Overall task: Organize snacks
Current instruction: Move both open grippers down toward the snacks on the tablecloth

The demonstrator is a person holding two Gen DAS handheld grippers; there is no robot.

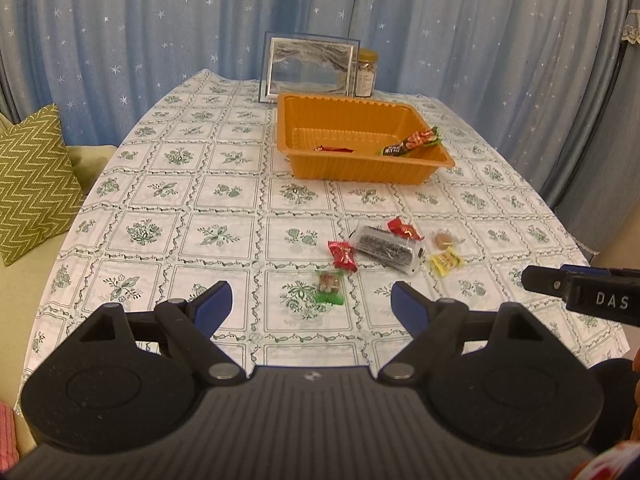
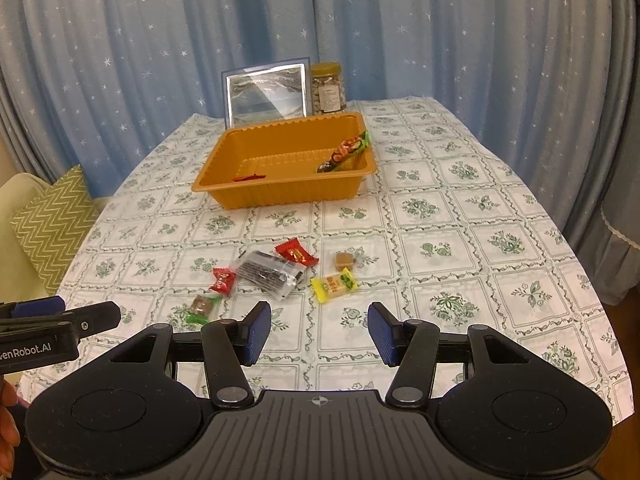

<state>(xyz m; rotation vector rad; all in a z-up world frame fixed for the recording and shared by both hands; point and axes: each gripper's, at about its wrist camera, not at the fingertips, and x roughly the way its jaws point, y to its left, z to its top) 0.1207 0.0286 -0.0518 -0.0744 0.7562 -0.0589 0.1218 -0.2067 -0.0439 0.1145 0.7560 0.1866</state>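
An orange tray (image 1: 360,170) (image 2: 280,197) sits mid-table and holds a long snack bar (image 1: 412,142) (image 2: 346,149) and a thin red wrapper (image 1: 334,149) (image 2: 250,177). Loose on the cloth lie a black-and-clear packet (image 1: 386,249) (image 2: 268,274), two red candies (image 1: 342,255) (image 1: 404,229), a brown candy (image 1: 443,240) (image 2: 346,260), a yellow candy (image 1: 446,262) (image 2: 334,285) and a green-wrapped candy (image 1: 330,288) (image 2: 202,308). My left gripper (image 1: 312,306) is open, just short of the green candy. My right gripper (image 2: 320,332) is open and holds nothing, just short of the yellow candy.
A picture frame (image 1: 310,66) (image 2: 267,94) and a lidded jar (image 1: 366,74) (image 2: 329,88) stand behind the tray. Blue star curtains hang behind the table. A green zigzag cushion (image 1: 32,184) lies on a sofa to the left. The table edge curves away on both sides.
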